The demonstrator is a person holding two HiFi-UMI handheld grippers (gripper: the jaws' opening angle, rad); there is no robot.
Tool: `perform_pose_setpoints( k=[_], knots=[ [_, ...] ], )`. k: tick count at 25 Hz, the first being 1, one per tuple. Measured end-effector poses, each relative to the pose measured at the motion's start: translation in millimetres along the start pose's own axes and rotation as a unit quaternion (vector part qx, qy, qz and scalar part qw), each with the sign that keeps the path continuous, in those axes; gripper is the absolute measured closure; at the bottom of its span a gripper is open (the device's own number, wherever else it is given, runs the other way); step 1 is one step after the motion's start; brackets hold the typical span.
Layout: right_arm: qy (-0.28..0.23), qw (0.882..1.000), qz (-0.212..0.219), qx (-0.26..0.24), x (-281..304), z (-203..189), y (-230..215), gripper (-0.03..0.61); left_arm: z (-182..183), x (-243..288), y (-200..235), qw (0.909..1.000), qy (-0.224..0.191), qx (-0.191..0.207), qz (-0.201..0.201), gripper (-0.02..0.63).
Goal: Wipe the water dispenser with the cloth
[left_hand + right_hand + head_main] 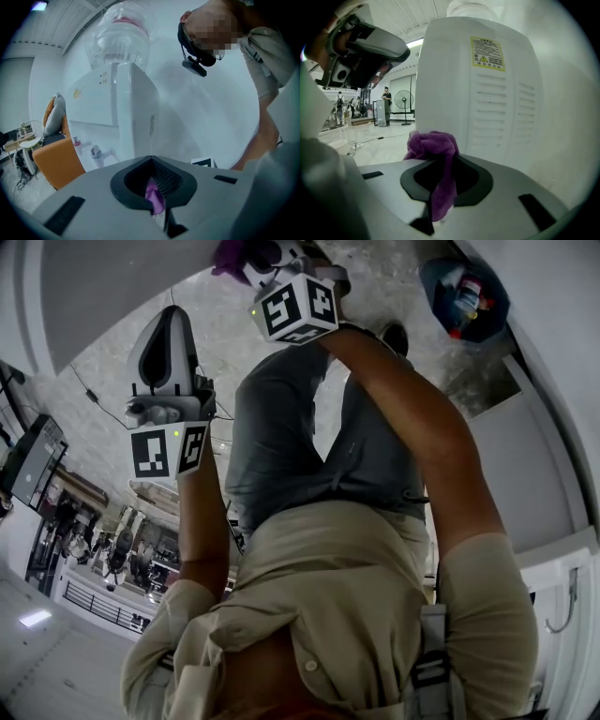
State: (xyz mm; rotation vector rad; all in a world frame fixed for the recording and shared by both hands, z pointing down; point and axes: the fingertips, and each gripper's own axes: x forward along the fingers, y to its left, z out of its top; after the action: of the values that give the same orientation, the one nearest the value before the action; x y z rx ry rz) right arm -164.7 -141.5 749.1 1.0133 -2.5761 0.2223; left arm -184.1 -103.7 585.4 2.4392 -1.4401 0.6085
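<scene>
The white water dispenser [487,93] fills the right gripper view, its vented side panel and yellow label close in front. In the left gripper view the dispenser [126,112] stands a little farther off, with the clear bottle [119,37] on top and two taps [98,153] at its front. My right gripper [440,183] is shut on the purple cloth [433,145], which bunches above the jaws just short of the panel. In the head view the cloth [228,257] shows at the top edge. My left gripper [154,187] is shut, with a thin lilac strip in its seam; what the strip is stays unclear.
An orange chair [51,154] stands left of the dispenser. A blue bin [464,296] sits on the floor at upper right, and a cable [94,390] runs across the floor. Far off are a standing fan [401,101] and a person [386,105].
</scene>
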Motion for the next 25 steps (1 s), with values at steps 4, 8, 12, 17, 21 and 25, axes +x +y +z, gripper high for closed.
perform_pose_setpoints(
  k=[4,8,12,17,21,25],
  knots=[
    [0.028,0.999,-0.038,0.025,7.7,-24.0,-44.2,0.515,-2.5,2.3,-0.1,1.0,0.002,-0.001,0.001,0.597],
    [0.05,0.996,-0.077,0.024,14.6,-35.5,-99.6,0.514,-3.9,3.4,3.9,1.0,0.001,-0.001,0.004,0.597],
    [0.063,0.99,-0.118,0.046,13.1,-47.8,-135.0,0.515,-2.0,4.5,4.2,1.0,-0.001,0.0,0.004,0.597],
    [0.037,0.986,-0.153,0.058,4.8,-27.5,-161.8,0.515,-2.1,3.6,9.4,1.0,0.001,-0.001,0.007,0.597],
    [0.011,0.983,-0.172,0.061,-3.6,-3.7,-173.1,0.515,0.3,5.0,6.6,1.0,0.003,-0.003,0.005,0.597],
    [-0.012,0.986,-0.158,0.057,-17.7,31.0,-149.4,0.515,13.4,0.4,-1.2,1.0,0.002,-0.004,0.0,0.597]
  ],
)
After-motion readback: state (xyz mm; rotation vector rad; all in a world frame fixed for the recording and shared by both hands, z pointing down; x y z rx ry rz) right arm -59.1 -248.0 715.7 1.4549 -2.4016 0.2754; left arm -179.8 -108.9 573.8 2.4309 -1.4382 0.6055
